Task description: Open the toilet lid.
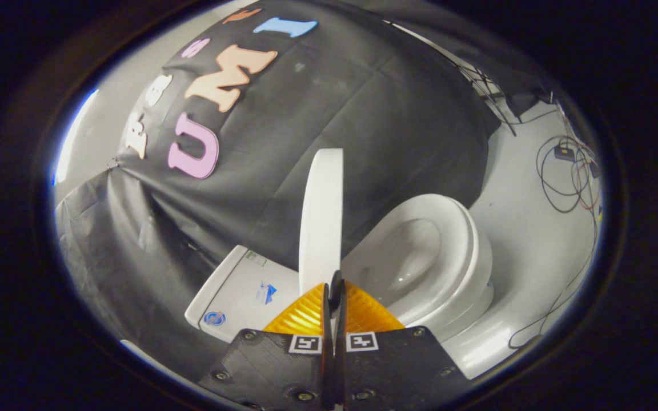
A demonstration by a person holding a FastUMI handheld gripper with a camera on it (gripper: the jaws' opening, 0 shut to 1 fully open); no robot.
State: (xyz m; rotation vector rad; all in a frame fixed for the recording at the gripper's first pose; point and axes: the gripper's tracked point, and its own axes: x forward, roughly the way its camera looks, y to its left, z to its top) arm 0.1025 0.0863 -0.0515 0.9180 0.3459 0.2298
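One toilet lid [321,217] was seen, white and raised nearly upright, viewed edge-on just ahead of the fingers. Its lower edge met the gripper [336,285], whose two fingers were drawn together to a very narrow gap. Whether the lid's rim was pinched between them or merely touched could not be told, since the tips hid the contact.

The lid was judged to be a rigid, smooth plastic panel, fairly light, glossy and so likely slippery under a pinch. Its hinge was taken to sit where it met the tank. A hold on the free rim, far from the hinge, was judged the best place, with the swing kept gentle so the lid would not strike the tank.

Beside the lid, one toilet bowl [420,257] with its seat [470,240] down lay open to view, white and empty. On the lid's other side, one tank [243,291] was seen, flat-topped, bearing small stickers and one round button.

Behind these, a black cloth wall [374,125] was hung. Beyond the bowl, a pale floor [526,240] carried a loose tangle of cables [569,177], too many to count, and a small dark box.
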